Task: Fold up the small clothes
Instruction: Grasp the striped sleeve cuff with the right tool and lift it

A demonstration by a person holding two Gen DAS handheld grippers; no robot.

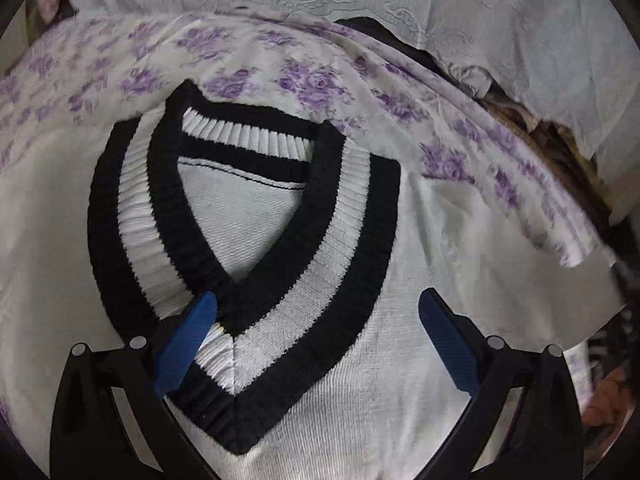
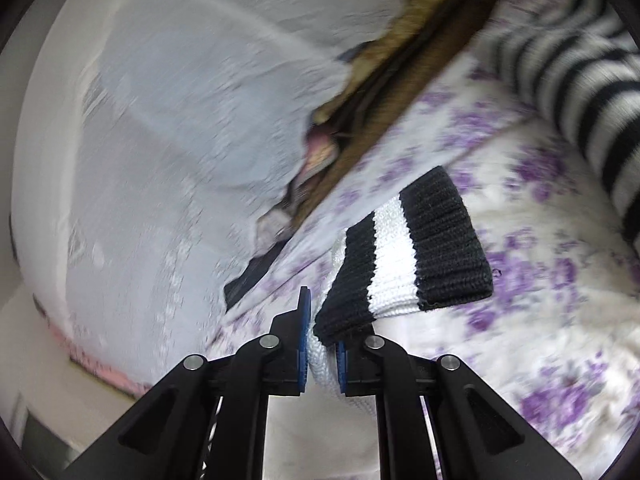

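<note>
A white knit V-neck sweater [image 1: 360,400] with a black-and-white ribbed collar [image 1: 280,276] lies flat on the floral sheet. My left gripper [image 1: 318,298] hovers over the point of the V. It is open, with its blue pads [image 1: 184,344] wide apart and nothing pinched. In the right wrist view, my right gripper [image 2: 322,344] is shut on a bunched fold of the sweater's white knit [image 2: 320,364]. The black-and-white ribbed cuff [image 2: 420,248] sticks out beyond the fingertips, lifted off the sheet.
The bed wears a white sheet with purple flowers [image 1: 312,80] [image 2: 560,320]. A pale embroidered cover [image 1: 480,8] [image 2: 160,120] lies at its far side, with a brown gap [image 2: 400,100] between them. A black-and-white striped garment [image 2: 580,80] lies at the upper right.
</note>
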